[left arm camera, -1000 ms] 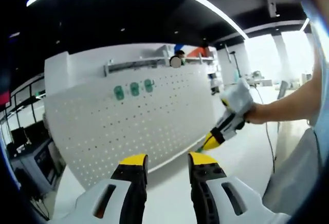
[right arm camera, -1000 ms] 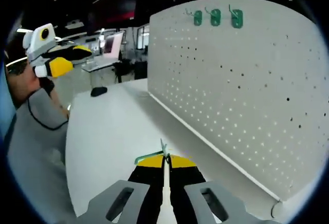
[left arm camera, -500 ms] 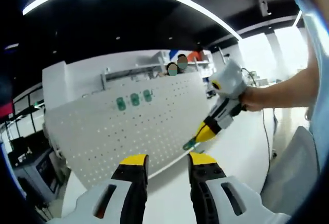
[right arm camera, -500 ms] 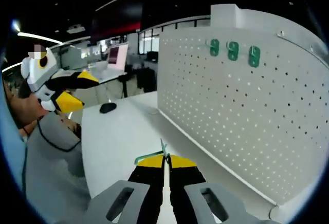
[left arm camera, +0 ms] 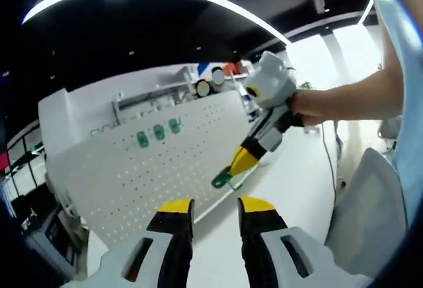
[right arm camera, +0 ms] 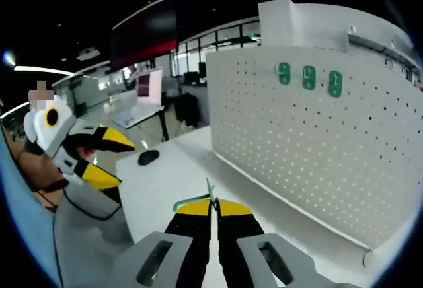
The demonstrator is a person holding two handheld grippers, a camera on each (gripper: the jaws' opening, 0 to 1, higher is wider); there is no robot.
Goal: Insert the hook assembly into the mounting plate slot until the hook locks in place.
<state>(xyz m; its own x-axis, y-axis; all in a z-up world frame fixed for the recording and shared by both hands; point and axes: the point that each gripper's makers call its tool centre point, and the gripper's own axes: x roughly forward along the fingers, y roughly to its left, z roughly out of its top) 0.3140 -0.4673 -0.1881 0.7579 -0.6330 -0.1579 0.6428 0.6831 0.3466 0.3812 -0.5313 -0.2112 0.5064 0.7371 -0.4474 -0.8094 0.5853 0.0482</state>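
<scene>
The pegboard (right arm camera: 310, 149) stands upright on the surface (right arm camera: 178, 169), along its far edge. Three hooks (right arm camera: 308, 77) sit in a row near the top of the pegboard, side by side. In front of the pegboard, above the surface, the right hand-held gripper (left arm camera: 232, 168) holds a hook (left arm camera: 221, 180) at its tips, apart from the pegboard. The left hand-held gripper (right arm camera: 109, 159) hovers well apart from the pegboard. A mouse (right arm camera: 149, 157) lies on the surface beyond the pegboard's end.

No readable text, labels or numbers — pegboard (right arm camera: 310, 149), hooks, claws all unmarked.
</scene>
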